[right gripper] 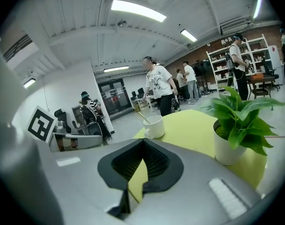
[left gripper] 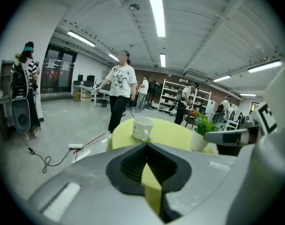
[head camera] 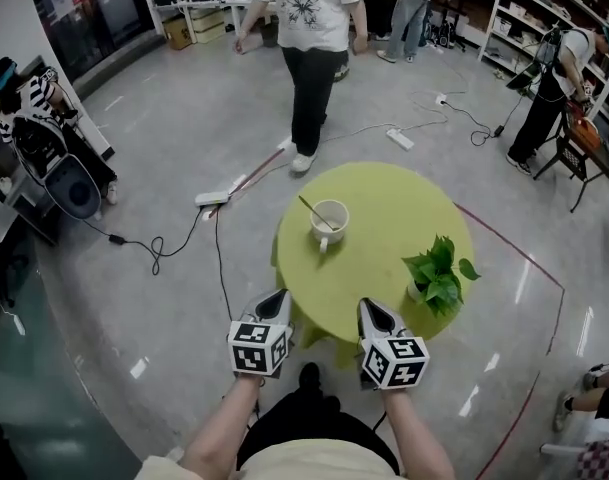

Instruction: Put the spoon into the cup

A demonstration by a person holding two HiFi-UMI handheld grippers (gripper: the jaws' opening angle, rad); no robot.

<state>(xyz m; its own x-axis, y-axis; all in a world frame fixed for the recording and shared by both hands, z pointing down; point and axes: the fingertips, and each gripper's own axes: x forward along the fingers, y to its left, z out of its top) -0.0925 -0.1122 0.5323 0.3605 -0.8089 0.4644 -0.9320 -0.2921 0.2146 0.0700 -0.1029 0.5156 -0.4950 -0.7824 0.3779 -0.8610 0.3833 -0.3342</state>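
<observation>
A white cup (head camera: 329, 222) stands on the round yellow-green table (head camera: 384, 238), left of its middle. The spoon (head camera: 312, 209) rests inside the cup, its handle leaning out toward the far left. My left gripper (head camera: 277, 294) and right gripper (head camera: 370, 304) hover side by side at the table's near edge, both shut and empty. The left gripper view has the cup (left gripper: 142, 128) and spoon handle (left gripper: 132, 115) ahead of the shut left gripper (left gripper: 146, 144). From the right gripper (right gripper: 143, 140), the cup (right gripper: 154, 126) with the spoon (right gripper: 143, 116) sits straight ahead.
A potted green plant (head camera: 436, 273) stands at the table's near right, close to my right gripper. A person (head camera: 311, 58) stands just beyond the table. Power strips (head camera: 212, 199) and cables lie on the floor to the left; shelves (head camera: 544, 18) line the far right.
</observation>
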